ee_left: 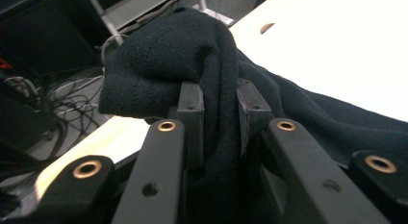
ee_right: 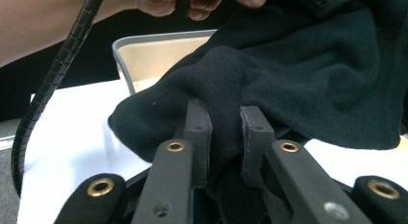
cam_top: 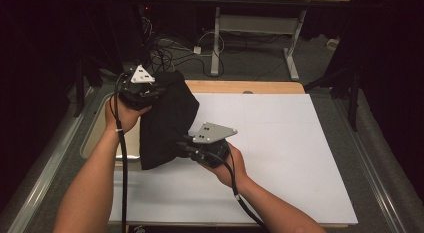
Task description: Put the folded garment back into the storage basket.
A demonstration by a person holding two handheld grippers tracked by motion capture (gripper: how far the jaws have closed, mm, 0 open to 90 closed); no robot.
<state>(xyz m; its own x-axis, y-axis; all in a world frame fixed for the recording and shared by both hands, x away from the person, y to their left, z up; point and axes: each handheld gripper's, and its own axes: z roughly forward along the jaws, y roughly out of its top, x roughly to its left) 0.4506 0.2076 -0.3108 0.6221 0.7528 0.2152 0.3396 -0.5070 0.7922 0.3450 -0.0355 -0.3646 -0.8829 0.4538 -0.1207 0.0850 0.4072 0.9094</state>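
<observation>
A black fleece cloth (cam_top: 167,118) hangs bunched over the left part of the white board (cam_top: 280,143), held between both grippers. My left gripper (cam_top: 145,90) is at the cloth's far upper corner; its jaws are shut on a fold of the cloth (ee_left: 219,89). My right gripper (cam_top: 192,145) is at the cloth's near lower edge, and in the right gripper view its jaws pinch a fold of the cloth (ee_right: 226,84). The person's left hand (ee_right: 192,3) and a ribbed cable (ee_right: 53,80) appear beyond it.
A grey-rimmed tray (cam_top: 95,128) lies at the board's left edge, partly under the cloth. A wooden table edge (cam_top: 240,86) runs behind the board. Cables (cam_top: 165,50) and a desk frame (cam_top: 290,48) sit on the floor beyond.
</observation>
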